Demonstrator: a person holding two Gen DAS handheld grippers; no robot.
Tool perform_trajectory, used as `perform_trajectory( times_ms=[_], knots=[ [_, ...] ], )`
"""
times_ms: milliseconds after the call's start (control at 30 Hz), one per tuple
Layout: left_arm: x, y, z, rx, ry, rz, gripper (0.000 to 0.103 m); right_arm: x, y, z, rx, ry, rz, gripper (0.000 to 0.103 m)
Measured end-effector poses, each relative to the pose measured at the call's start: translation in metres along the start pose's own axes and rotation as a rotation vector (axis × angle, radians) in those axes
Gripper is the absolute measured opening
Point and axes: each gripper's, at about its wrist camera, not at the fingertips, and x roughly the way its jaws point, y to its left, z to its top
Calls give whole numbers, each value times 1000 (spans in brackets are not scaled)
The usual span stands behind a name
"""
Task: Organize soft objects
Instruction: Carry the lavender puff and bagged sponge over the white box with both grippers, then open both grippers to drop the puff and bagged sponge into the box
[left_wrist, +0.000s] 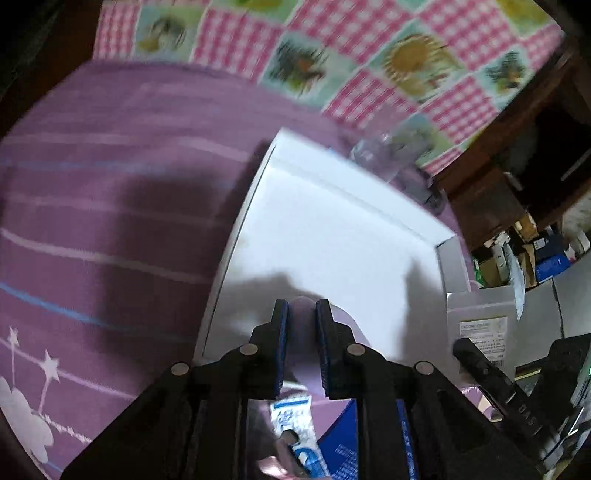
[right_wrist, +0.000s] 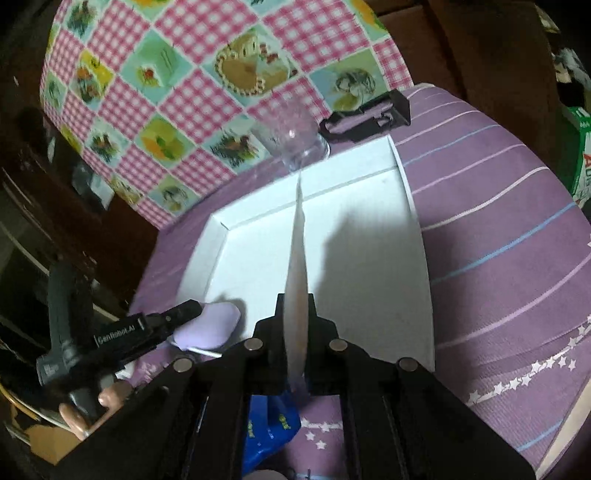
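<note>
My left gripper is shut on a small lilac cushion-like soft pad and holds it over the near edge of a white shallow tray. In the right wrist view the left gripper comes in from the left, and the lilac pad hangs at the tray's near left corner. My right gripper is shut on a thin, pale flat piece seen edge-on, which stands upright over the tray's middle.
The tray lies on a purple striped blanket beside a pink checked cloth. A clear glass and a black clip-like object sit at the tray's far end. Blue packets lie under the grippers. Dark furniture and clutter border one side.
</note>
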Motion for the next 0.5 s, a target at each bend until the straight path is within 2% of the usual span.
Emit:
perform_trajectory(
  times_ms=[200,300,500],
  knots=[
    [-2,-1,-12,77,68,144,14,4,-14,0,63,119,-4,7],
    [-10,2,-21,100,94,212,14,-1,-10,0,27,159,-60,7],
    [-20,15,-27,95,126,266,14,-5,-6,-1,-4,208,-84,7]
  ],
)
